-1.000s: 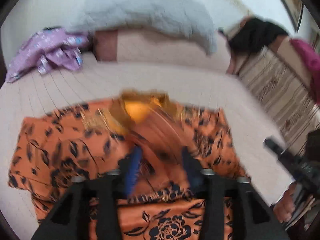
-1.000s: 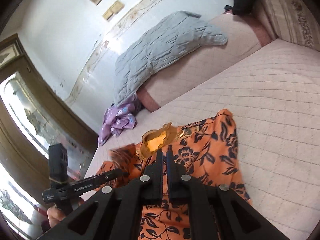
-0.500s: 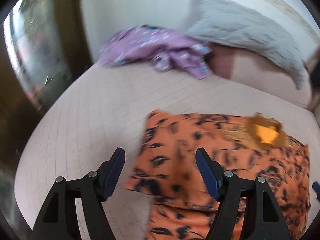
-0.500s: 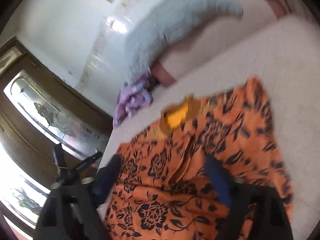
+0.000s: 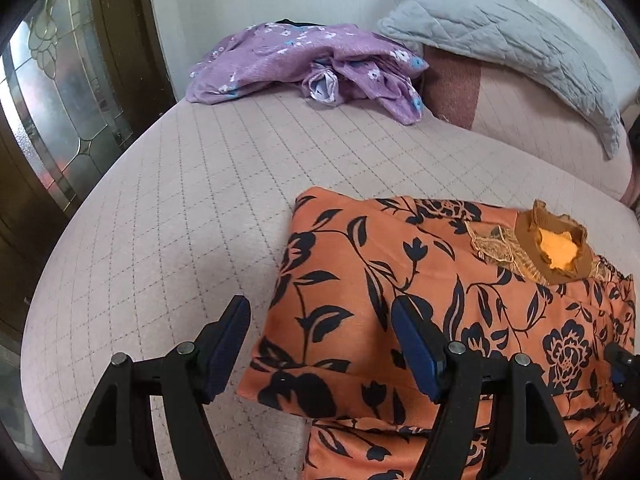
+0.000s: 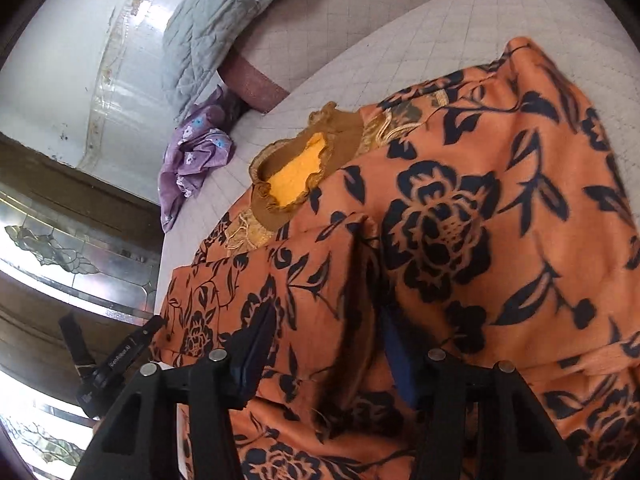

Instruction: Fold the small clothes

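An orange dress with black flowers point(image 5: 400, 280) lies on the bed, its brown frilled collar point(image 5: 556, 248) at the far side. The dress's left side is folded inward. My left gripper point(image 5: 320, 340) is open low over that folded left edge; the right finger point(image 5: 416, 344) is above the fabric and the left one above bare bedcover. In the right wrist view my right gripper point(image 6: 326, 352) is over the dress point(image 6: 480, 200), its jaws closing with a raised ridge of fabric point(image 6: 356, 280) between them. I cannot see the pads pressing on it.
A crumpled purple flowered garment point(image 5: 304, 64) lies at the far corner of the quilted bedcover point(image 5: 180, 200). A grey quilted pillow point(image 5: 500, 40) leans on the wall behind. A wooden door with patterned glass point(image 5: 60, 100) stands close on the left of the bed.
My left gripper swung from the middle of the dress to its left edge and let go of fabric. My right gripper was shut, opened wide, dropped lower and now narrows around a fabric ridge.
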